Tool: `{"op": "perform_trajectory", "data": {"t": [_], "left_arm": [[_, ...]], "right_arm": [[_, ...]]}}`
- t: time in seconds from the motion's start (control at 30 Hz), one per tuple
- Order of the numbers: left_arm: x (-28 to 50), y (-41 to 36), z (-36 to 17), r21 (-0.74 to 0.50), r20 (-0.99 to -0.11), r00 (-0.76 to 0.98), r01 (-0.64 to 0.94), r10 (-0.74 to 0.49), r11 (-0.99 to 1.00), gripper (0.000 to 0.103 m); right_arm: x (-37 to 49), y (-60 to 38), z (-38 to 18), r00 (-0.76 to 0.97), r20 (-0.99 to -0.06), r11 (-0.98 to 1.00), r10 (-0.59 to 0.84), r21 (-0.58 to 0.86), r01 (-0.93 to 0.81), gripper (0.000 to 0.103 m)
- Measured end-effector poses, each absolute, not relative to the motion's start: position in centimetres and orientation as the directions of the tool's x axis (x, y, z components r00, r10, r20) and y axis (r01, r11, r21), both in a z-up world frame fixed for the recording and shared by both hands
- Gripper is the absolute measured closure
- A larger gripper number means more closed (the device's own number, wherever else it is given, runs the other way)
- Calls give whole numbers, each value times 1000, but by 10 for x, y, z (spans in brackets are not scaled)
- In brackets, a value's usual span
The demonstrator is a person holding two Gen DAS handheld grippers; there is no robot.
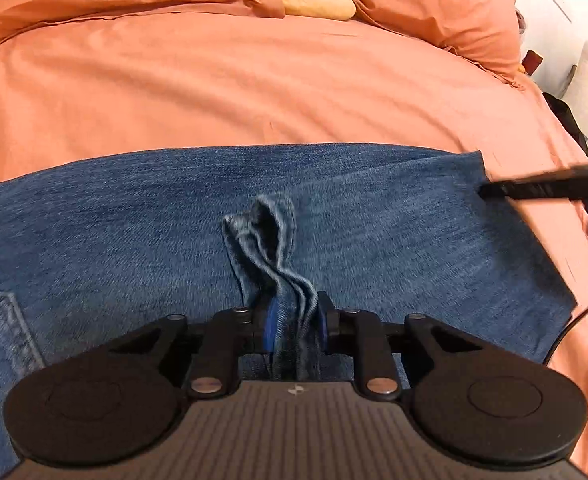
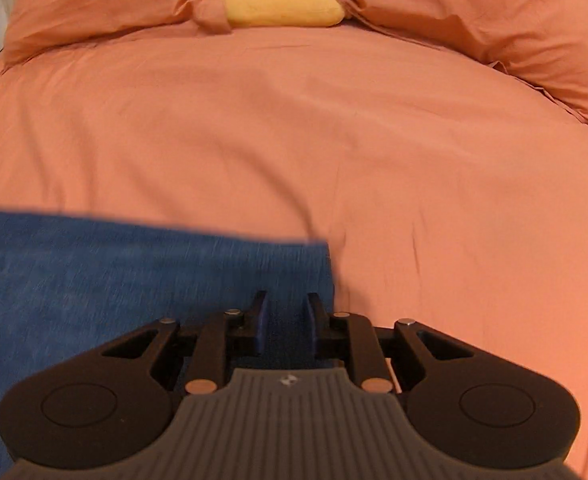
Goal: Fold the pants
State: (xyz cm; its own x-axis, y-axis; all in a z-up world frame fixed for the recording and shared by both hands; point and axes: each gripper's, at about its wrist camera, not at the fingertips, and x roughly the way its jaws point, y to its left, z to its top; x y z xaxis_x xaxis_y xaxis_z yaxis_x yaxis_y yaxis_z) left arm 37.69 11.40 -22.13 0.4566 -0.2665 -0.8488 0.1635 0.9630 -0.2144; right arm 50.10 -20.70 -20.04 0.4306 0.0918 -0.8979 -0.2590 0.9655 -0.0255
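Denim fills the lower half of the left wrist view: the pants (image 1: 134, 220) lie spread flat across the bed (image 1: 254, 92), which is covered in salmon-coloured bedding, with a back pocket showing at the lower left of the frame and a squared edge of the cloth at the right. The left tool (image 1: 294, 320) is closed on a bunched ridge of the denim, several layers of hem or seam standing up between its fingers at lower centre. The right tool (image 2: 285, 320) appears in its own view with its jaws parted and nothing between them, poised just above the right-hand corner of the jeans; whether its fingertips touch the cloth cannot be told through the blur. In the left view it shows as a dark blurred bar at the right edge, beside that same corner. Pillows (image 2: 493, 20) and a yellow cushion (image 2: 282, 0) sit at the top of the frame, well apart from the work. Judging from this, the fold is at its gripping stage: one side is pinched, the other not yet taken. The next move calls for the right tool to close on the corner beneath it, so both can lift and carry the edge over together, evenly.
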Motion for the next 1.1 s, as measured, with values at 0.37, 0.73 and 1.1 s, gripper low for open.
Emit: {"op": "perform_trajectory", "data": {"t": [0.37,0.73,1.1], "left_arm": [[305,105,-204,-157,-856,473,147,-209,977,60],[300,81,-222,-69,-866,497,-9,-56,998,56],[251,91,-174,-14,-783,618,-128,69,992,45]], "right_arm": [[375,-250,-172,364,-916,923,170,19,-384,88],[353,-239,-199,419,-900,908,119,-72,-412,81],[348,-199,-178,444,-896,853,4,-229,-469,84]]}}
